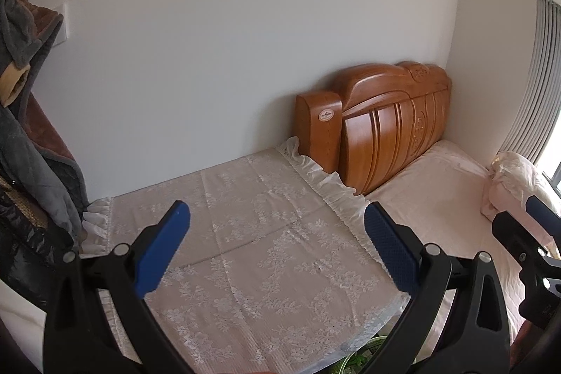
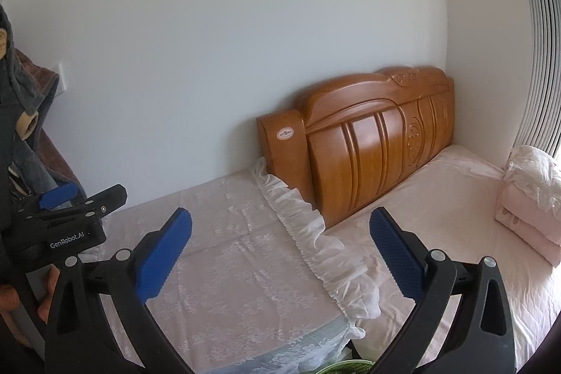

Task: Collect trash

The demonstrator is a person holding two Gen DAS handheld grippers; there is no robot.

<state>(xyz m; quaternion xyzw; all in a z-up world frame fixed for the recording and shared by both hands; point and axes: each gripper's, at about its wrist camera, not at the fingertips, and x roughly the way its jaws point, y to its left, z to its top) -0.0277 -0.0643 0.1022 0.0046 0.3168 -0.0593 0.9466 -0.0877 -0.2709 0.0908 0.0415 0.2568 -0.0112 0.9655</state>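
No trash item shows in either view. My left gripper [image 1: 277,216] is open and empty, held above a table covered with a white lace cloth [image 1: 266,255]. My right gripper [image 2: 280,219] is open and empty above the same lace cloth [image 2: 242,269]. The left gripper also shows at the left edge of the right wrist view [image 2: 66,198], and the right gripper at the right edge of the left wrist view [image 1: 526,233]. A green basket rim [image 2: 343,367] peeks below the table's front edge; it also shows in the left wrist view [image 1: 357,361].
A wooden headboard [image 1: 392,125] leans against the white wall behind a bed with a pink sheet [image 2: 448,216]. Folded pink bedding [image 2: 533,202] lies at the right. Dark clothes [image 1: 31,142] hang at the left. Grey blinds [image 1: 543,76] cover the window.
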